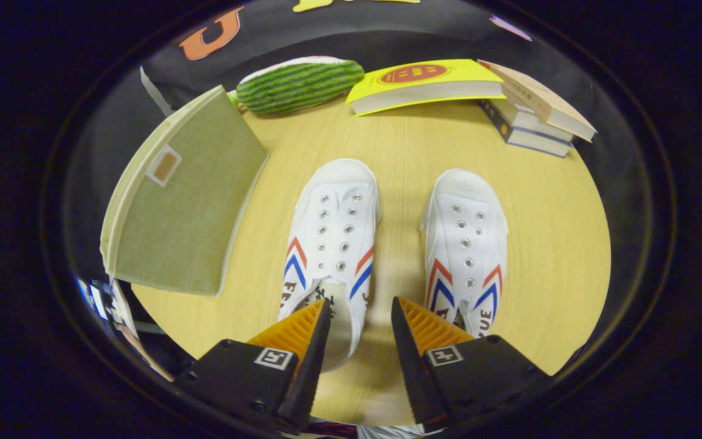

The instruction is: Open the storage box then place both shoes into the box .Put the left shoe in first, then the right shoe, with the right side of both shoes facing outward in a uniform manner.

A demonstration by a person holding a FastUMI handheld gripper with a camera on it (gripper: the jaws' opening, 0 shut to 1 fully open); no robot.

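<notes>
Two white canvas shoes with red and blue chevrons stand side by side on the wooden table (400, 146), toes pointing away from me. The left shoe (334, 228) lies just ahead of my left finger, its heel partly under that finger. The right shoe (467, 244) lies ahead of my right finger. A green fabric storage box (183, 198) with its lid shut sits to the left of the left shoe. My gripper (360, 314) hovers above the shoes' heels, open, with bare table between its fingers.
Beyond the shoes a striped green watermelon-like cushion (299, 84) lies by the box's far corner. A yellow book (424, 85) and a stack of books (534, 116) lie at the table's far right. Bare table stretches to the right of the right shoe.
</notes>
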